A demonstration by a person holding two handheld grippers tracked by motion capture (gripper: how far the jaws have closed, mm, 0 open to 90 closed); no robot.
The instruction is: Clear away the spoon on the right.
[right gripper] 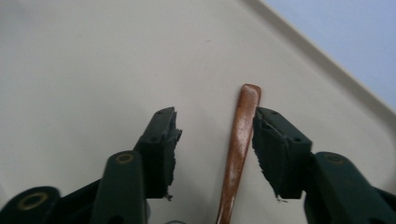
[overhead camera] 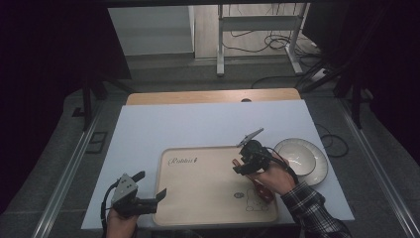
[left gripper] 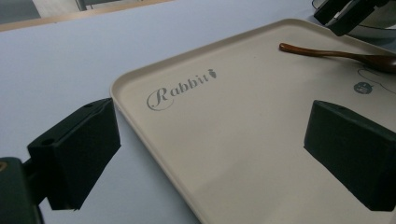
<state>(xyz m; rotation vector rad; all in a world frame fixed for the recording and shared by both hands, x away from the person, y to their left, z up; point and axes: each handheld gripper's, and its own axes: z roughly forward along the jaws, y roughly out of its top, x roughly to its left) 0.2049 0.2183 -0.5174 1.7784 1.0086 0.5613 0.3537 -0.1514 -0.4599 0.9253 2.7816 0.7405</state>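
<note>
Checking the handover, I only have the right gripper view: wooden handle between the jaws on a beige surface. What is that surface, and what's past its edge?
Observer: It's a beige tray printed "Rabbit", on a white table cover. The handle belongs to a wooden spoon lying flat on the tray.
Operator: Anything beside the tray on the right gripper's side?
Observer: A white bowl sits on the cover just off the tray's right edge.
Operator: And the left gripper?
Observer: The left gripper is at the tray's near left corner, jaws open and straddling the rim with nothing gripped.
Operator: Is the right gripper clamped?
Observer: No. The right gripper is open; the handle lies near one pad, a gap on the other side.
</note>
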